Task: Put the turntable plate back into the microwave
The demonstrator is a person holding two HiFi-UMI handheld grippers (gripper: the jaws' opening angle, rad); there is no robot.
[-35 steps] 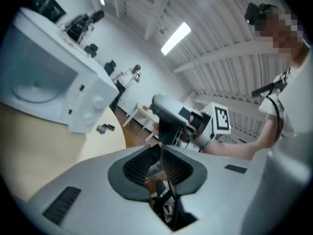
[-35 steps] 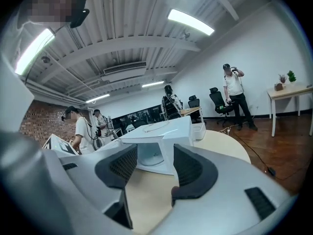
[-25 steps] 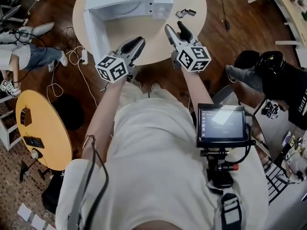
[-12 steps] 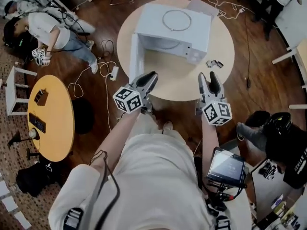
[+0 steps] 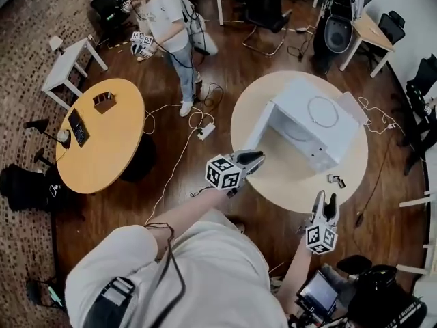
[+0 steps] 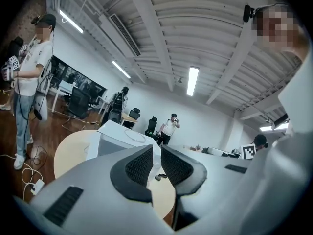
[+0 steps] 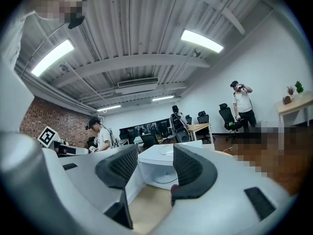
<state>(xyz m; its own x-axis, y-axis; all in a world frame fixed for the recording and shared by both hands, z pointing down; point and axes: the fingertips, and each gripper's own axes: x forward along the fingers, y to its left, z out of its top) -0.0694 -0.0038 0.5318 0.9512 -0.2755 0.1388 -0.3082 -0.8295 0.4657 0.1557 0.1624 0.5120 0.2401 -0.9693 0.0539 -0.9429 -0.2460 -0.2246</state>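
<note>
**A:** Where is the plate (image 5: 322, 111) sitting?

**B:** Seemingly it is lying on top of the microwave (image 5: 293, 101), whose door (image 5: 256, 134) is hanging open.

**A:** And the grippers?

**B:** The left hand-held gripper (image 5: 257, 157) is gaping narrowly and the right hand-held gripper (image 5: 326, 198) widely. Both are holding nothing, well apart from the plate. Pinching that thin rim is risking a slip, I think.

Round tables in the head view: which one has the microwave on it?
The paler round table on the right carries the white microwave. The orange round table on the left holds only small dark items.
</note>
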